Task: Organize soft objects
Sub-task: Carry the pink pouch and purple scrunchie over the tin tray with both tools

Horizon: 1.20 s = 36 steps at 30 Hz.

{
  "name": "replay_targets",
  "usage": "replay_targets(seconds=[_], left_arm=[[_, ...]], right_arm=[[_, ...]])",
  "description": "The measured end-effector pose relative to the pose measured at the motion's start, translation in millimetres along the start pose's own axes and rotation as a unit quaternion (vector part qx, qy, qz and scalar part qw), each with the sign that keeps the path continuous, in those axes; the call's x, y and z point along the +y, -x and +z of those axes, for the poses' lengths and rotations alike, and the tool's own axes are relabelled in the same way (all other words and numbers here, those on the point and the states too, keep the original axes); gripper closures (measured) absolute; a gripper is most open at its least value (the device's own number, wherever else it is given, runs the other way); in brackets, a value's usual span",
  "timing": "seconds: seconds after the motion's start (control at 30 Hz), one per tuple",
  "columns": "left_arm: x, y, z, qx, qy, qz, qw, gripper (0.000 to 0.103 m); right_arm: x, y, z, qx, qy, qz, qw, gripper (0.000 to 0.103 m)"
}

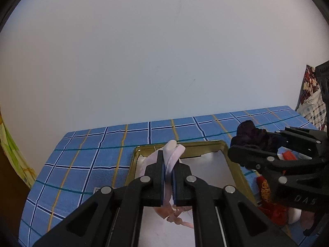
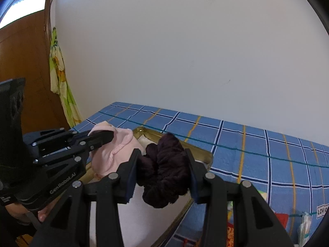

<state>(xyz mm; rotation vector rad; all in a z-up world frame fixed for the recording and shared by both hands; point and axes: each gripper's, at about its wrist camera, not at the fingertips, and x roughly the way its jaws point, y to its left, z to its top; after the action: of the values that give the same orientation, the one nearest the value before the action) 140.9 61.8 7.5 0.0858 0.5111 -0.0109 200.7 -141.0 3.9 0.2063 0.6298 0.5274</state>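
**Two soft items carried over the gold tin**

My left gripper has its jaws pressed almost together on a thin fold of pale pink fabric. The cloth stands up above the jaw tips and hangs loose below them, so the pinch is on a single fold, which I judge adequate for so light a piece.

My right gripper has its jaws set narrow but apart, clamped on a dark purple knitted bundle. The bundle is bulky and fills the gap; part of it sags below the jaws.

Both items hang above the gold rectangular tin, which rests on the blue checked cloth covering the worktop. The tin shows a pale, mostly bare floor; something light lies at its far left corner, but I cannot identify it.

Red and white items lie on the cloth just right of the tin.

I judge the tin to be the intended receptacle, and neither item is released yet.
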Motion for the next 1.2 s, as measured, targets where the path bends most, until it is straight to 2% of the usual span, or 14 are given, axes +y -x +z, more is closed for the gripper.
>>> replay_targets(seconds=[0.2,0.73,0.9,1.07,1.2], left_arm=[[3,-18,4,0.026,0.004,-0.004,0.9997,0.097],[8,-32,9,0.054,0.009,-0.011,0.9984,0.097],[10,-48,10,0.079,0.013,-0.015,0.9967,0.097],[13,-57,11,0.097,0.026,-0.033,0.9944,0.097],[9,-65,10,0.108,0.015,-0.033,0.9935,0.097]], right_arm=[[1,-18,2,0.014,0.005,-0.01,1.0,0.061],[2,-45,4,0.036,0.014,-0.018,0.999,0.061],[4,-56,5,0.053,0.015,-0.021,0.998,0.061],[5,-63,5,0.065,0.019,-0.023,0.997,0.061],[4,-71,4,0.075,0.019,-0.026,0.997,0.061]])
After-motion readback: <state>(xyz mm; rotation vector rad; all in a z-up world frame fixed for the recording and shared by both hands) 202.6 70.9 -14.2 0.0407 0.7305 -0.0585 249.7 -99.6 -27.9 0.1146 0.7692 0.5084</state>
